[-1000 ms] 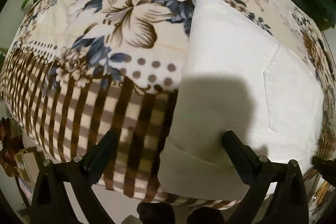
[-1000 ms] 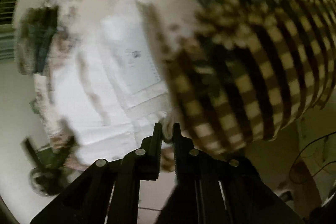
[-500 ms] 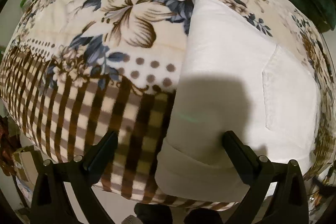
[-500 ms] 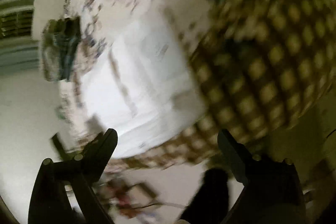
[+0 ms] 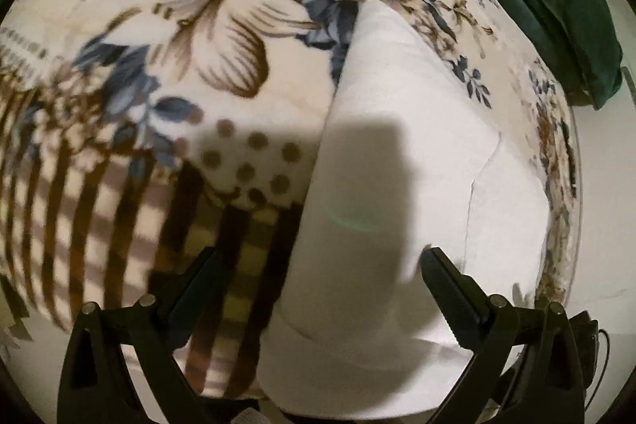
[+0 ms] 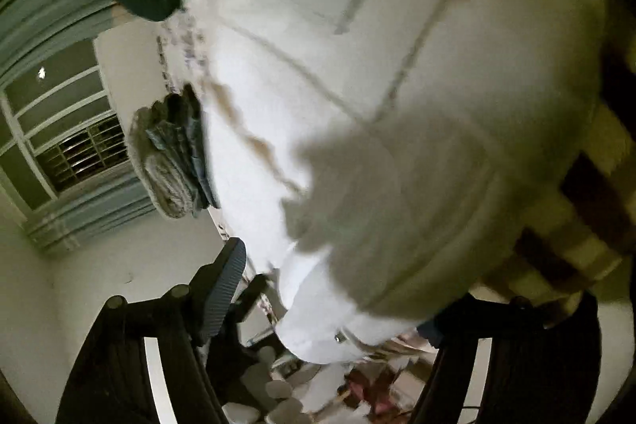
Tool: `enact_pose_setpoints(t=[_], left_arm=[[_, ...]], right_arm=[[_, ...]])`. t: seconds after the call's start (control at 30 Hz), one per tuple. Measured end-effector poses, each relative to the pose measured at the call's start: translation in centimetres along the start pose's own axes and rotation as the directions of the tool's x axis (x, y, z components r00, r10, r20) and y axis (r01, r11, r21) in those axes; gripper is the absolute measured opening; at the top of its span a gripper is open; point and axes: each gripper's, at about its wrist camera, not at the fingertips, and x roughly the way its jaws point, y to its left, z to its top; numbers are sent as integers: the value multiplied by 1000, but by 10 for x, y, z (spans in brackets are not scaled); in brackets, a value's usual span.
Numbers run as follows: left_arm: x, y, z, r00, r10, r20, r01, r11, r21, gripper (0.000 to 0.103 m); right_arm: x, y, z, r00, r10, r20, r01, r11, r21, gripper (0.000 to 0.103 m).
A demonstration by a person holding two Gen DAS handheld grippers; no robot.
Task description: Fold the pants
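The white cotton pants, folded into a long flat band with a stitched back pocket showing, lie on the floral and brown-checked fleece blanket, their waistband end at the blanket's near edge and the far end pointing toward the dark green bundled cloth beyond; they look soft, light and limp, likely to sag and slide on the plush blanket rather than hold a crease, so I judge the thick waistband hem the firmest place to pinch, both layers together.

The left gripper hangs above the pants' near end, jaws spread wide, with nothing between them but cloth below; the right gripper also stands wide apart and empty, its jaws having just closed in a little after springing apart; the waistband corner with a small metal button lies between its fingers, unpinched as far as I can see.

The right view is smeared by motion, so seams and the blanket's check blur together; the right gripper's far finger is cut off behind the pants; a grey folded stack beside the pants cannot be identified; how many layers the pants hold is unclear.
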Motion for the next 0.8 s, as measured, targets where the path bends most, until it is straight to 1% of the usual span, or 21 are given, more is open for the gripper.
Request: enact_pose_setpoints(t=[0.03, 0.07, 0.1, 0.13, 0.17, 0.2, 0.23, 0.27, 0.3, 0.33, 0.4, 0.47, 0.5, 0.53, 0.57, 0.6, 0.63, 0.67, 0.7, 0.77, 0.8], left_arm=[[3, 1, 2, 1000, -10, -8, 10, 1000, 2, 103], [7, 3, 4, 1000, -22, -18, 22, 1000, 6, 103], [12, 4, 6, 999, -31, -30, 31, 999, 6, 103], [16, 5, 8, 998, -43, -43, 43, 999, 6, 103], [18, 6, 8, 997, -55, -50, 55, 998, 7, 103], [20, 7, 10, 996, -71, -55, 71, 997, 9, 103], [22, 7, 12, 995, -84, -59, 85, 996, 12, 103], [23, 7, 13, 994, -95, -62, 96, 995, 15, 103], [24, 7, 15, 992, -107, -64, 109, 994, 19, 103], [26, 7, 17, 991, -119, -67, 121, 992, 23, 103], [28, 7, 20, 988, -137, -73, 139, 990, 24, 103], [29, 5, 25, 985, -158, -66, 160, 987, 25, 101], [30, 3, 27, 983, -174, -58, 176, 984, 35, 101], [27, 0, 28, 981, -187, -45, 189, 981, 49, 91], [24, -3, 29, 976, -216, -32, 218, 974, 64, 49], [21, -8, 30, 970, -238, -40, 241, 967, 86, 43], [18, -11, 30, 972, -230, -43, 233, 967, 102, 36], [14, -15, 30, 970, -240, -45, 243, 963, 120, 29], [9, -16, 29, 969, -242, -39, 245, 961, 129, 27], [0, -18, 30, 966, -254, -40, 257, 958, 129, 21], [-4, -20, 31, 966, -258, -35, 260, 957, 128, 20]], right_arm=[[3, 4, 0, 999, -35, -1, 35, 999, -26, 78], [5, 3, 1, 998, -69, -4, 68, 997, -26, 78], [15, -8, 3, 992, -125, -26, 125, 992, 1, 77], [18, -15, 5, 992, -122, -31, 123, 992, 20, 77], [19, -21, 7, 995, -100, -21, 101, 994, 35, 78], [18, -24, 9, 996, -86, -16, 86, 995, 48, 81], [20, -23, 9, 998, -57, -4, 57, 996, 71, 89], [20, -22, 9, 999, -32, 10, 31, 996, 85, 90], [21, -18, 8, 1000, 4, 29, -6, 996, 92, 90], [22, -14, 8, 999, 21, 39, -24, 996, 84, 90], [24, -11, 8, 998, 24, 57, -27, 998, 49, 90], [24, -16, 8, 997, 23, 69, -26, 999, 37, 90], [21, -17, 7, 997, 26, 78, -28, 999, 32, 88], [22, -16, 5, 996, 21, 84, -23, 999, 29, 85], [20, -14, 2, 996, -4, 89, 2, 1000, 20, 70], [17, -12, 0, 995, -41, 93, 41, 999, 7, 52], [14, -11, -3, 993, -76, 96, 77, 997, -12, 48], [9, -9, -5, 992, -83, 99, 86, 996, -26, 44], [6, -6, -7, 991, -85, 101, 89, 995, -34, 41], [-1, 1, -10, 990, -90, 110, 96, 994, -49, 39], [0, 8, -7, 989, -95, 115, 102, 993, -59, 37]])
